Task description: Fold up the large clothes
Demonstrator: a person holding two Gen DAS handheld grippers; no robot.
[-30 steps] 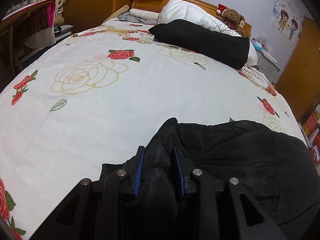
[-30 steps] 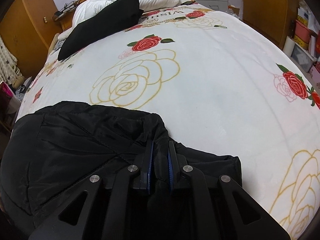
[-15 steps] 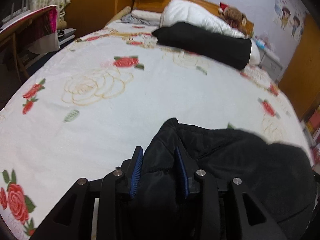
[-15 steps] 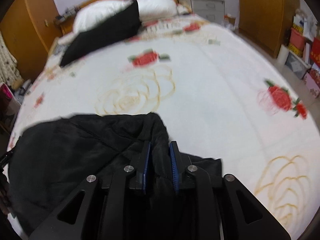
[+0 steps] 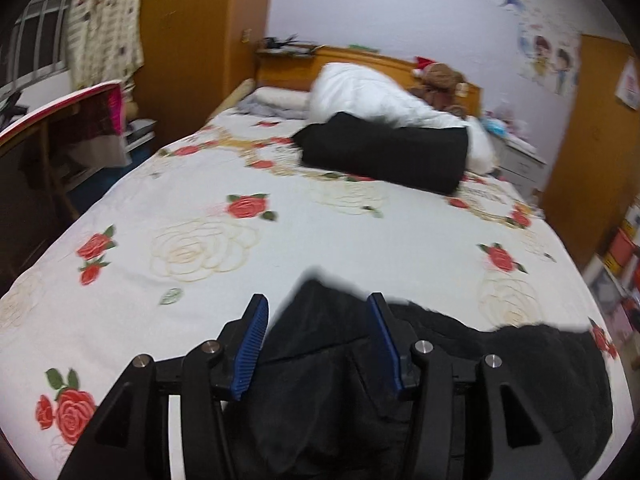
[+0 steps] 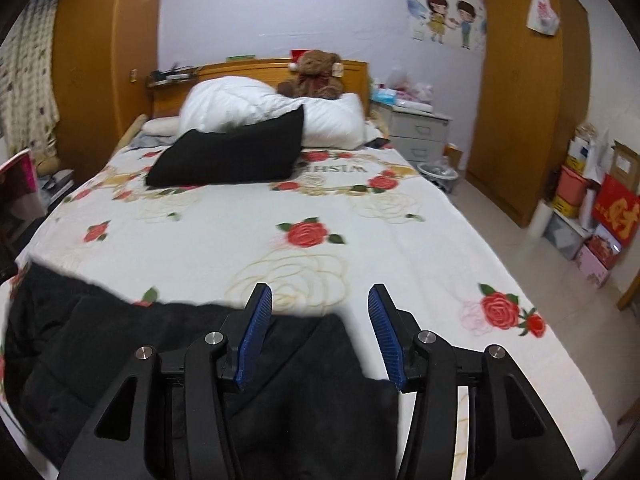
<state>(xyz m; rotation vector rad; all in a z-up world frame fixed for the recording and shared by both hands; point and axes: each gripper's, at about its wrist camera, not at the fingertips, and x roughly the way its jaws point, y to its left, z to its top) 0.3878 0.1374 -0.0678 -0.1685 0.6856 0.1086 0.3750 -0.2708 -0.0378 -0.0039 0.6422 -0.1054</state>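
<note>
Soft, bulky black padded jacket (image 5: 460, 364) on rose-print bed sheet (image 5: 340, 240); left gripper (image 5: 316, 340) and right gripper (image 6: 318, 332) opening, unloaded; best pinched at hem corners

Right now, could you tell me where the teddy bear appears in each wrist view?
Left wrist view: the teddy bear sits upper right of centre, against the headboard, behind the white duvet.
Right wrist view: the teddy bear sits top centre, on the headboard.
Shared landmark: the black pillow lying before the duvet.
</note>
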